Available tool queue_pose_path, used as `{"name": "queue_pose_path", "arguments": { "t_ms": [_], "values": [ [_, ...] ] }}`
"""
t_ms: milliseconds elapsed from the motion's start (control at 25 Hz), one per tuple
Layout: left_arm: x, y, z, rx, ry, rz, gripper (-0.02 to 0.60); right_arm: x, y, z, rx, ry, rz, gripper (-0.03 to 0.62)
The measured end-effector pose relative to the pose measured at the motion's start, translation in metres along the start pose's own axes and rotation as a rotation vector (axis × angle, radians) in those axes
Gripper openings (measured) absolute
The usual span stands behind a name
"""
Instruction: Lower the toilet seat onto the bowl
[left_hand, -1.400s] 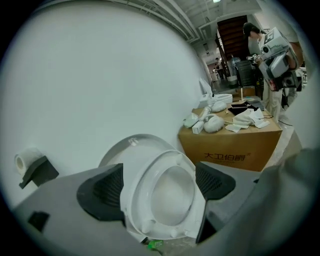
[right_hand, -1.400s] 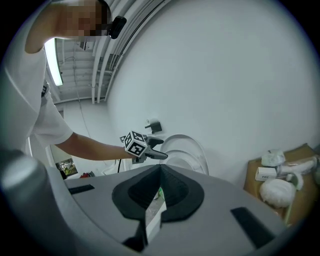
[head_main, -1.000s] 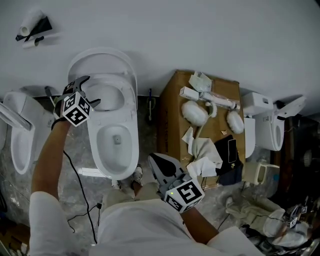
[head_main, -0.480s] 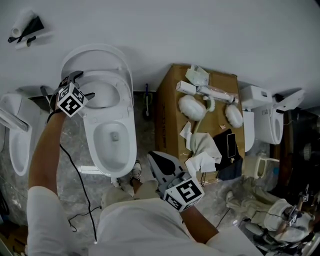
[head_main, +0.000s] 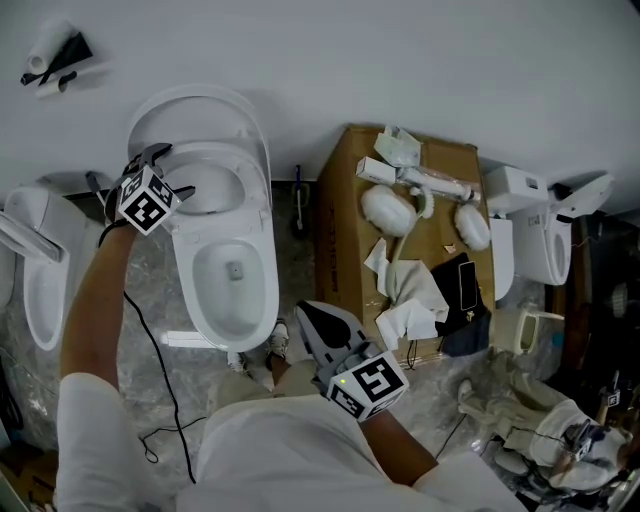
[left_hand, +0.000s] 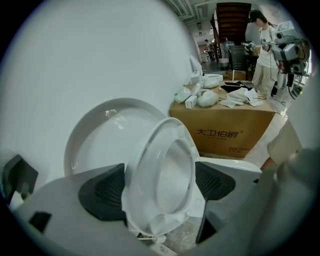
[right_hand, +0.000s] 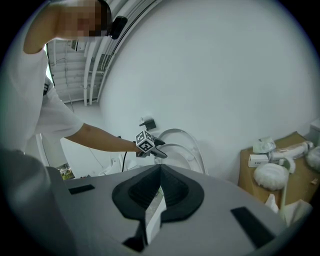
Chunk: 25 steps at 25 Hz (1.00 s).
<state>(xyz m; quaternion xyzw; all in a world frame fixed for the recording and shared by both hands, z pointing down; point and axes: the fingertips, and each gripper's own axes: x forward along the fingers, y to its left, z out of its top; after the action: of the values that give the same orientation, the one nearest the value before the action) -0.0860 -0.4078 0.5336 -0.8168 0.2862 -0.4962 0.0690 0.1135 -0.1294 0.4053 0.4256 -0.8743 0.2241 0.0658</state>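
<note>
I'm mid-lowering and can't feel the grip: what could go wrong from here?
1. The left gripper's jaws straddle the tilted toilet seat, but firm pad contact isn't clear. The seat could slip and slam onto the bowl.
2. The right gripper is shut and sits near the person's body, far from the seat, so nothing would catch a drop.

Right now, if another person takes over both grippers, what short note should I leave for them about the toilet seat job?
Left gripper: jaws closed on the toilet seat, one pad on each side of its rim.
Right gripper: jaws together, empty, held low near the body, away from the toilet.
Seat: tilted, part-way between the upright lid and the bowl; not resting on the bowl.
Done: seat gripped and off the lid.
Left: swing it down gently until it lies flat on the bowl, then release.
</note>
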Motion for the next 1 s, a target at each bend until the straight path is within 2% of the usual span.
{"name": "queue_pose_path", "arguments": {
  "t_ms": [360, 1000],
  "values": [
    [-0.015, -0.021, -0.002, 0.025, -0.023, 0.013, 0.434, -0.001, 0.012, 0.007, -0.018, -0.018, 0.006, -0.003],
    [-0.052, -0.076, -0.007, 0.092, -0.063, 0.006, 0.422, -0.012, 0.053, -0.006, -0.025, -0.028, 0.015, -0.002]
  ]
}}
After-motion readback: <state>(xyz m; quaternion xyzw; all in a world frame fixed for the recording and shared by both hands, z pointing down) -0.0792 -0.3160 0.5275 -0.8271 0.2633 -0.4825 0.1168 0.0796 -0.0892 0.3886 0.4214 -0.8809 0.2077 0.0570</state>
